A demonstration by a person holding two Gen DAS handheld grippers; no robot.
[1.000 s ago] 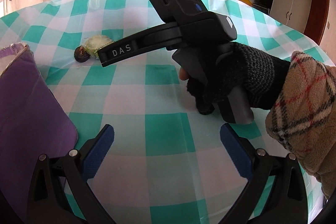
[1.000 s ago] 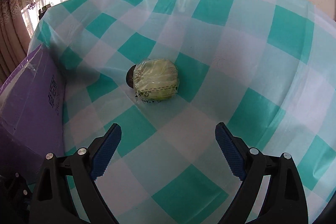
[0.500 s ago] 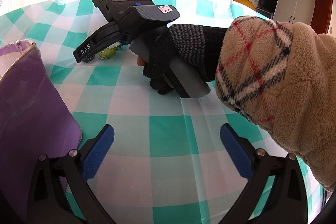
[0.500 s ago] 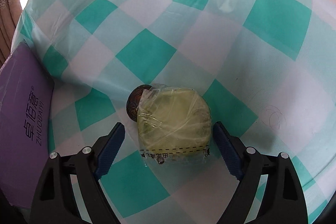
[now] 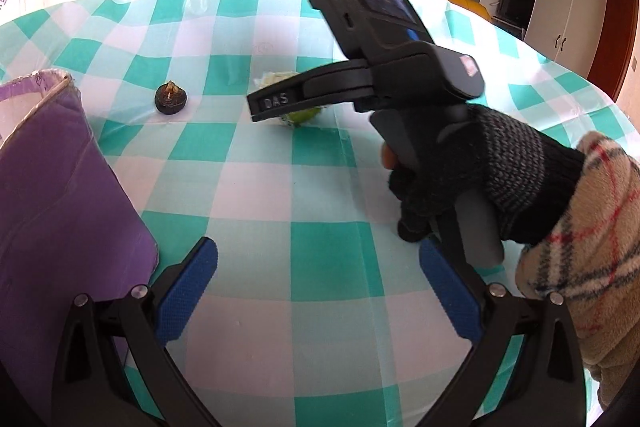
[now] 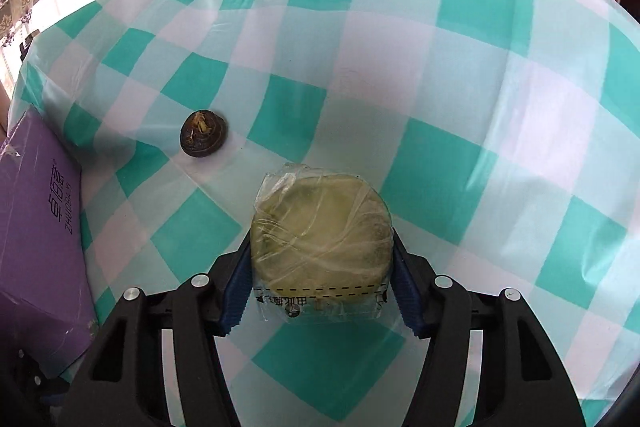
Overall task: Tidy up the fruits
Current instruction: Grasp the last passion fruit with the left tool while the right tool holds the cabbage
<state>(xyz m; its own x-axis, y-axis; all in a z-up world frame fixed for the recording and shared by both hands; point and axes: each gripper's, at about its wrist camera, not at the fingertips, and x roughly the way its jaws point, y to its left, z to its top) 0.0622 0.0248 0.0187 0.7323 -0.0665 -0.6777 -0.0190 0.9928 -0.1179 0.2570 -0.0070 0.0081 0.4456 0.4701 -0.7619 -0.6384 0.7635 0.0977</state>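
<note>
A pale green fruit in clear plastic wrap (image 6: 320,227) sits between the blue pads of my right gripper (image 6: 320,247). Its jaws are closing and the pads press on both sides of the fruit. In the left wrist view the same fruit (image 5: 304,115) shows just under the right gripper's black finger (image 5: 276,101), close to the tablecloth. A small dark round fruit (image 6: 203,134) lies apart on the cloth to the left, also seen from the left wrist (image 5: 171,99). My left gripper (image 5: 316,259) hangs open over the cloth with nothing between its fingers.
A purple cardboard box (image 5: 60,187) stands at the left, near the left gripper's left finger, and shows in the right wrist view too (image 6: 36,227). A gloved hand (image 5: 480,167) and plaid sleeve (image 5: 580,247) fill the right side. The checked tablecloth (image 6: 440,131) curves off at the far edge.
The right gripper reached the wrapped fruit, closed around it and drew it right, away from the dark fruit that it had been touching. The left gripper stayed put.
</note>
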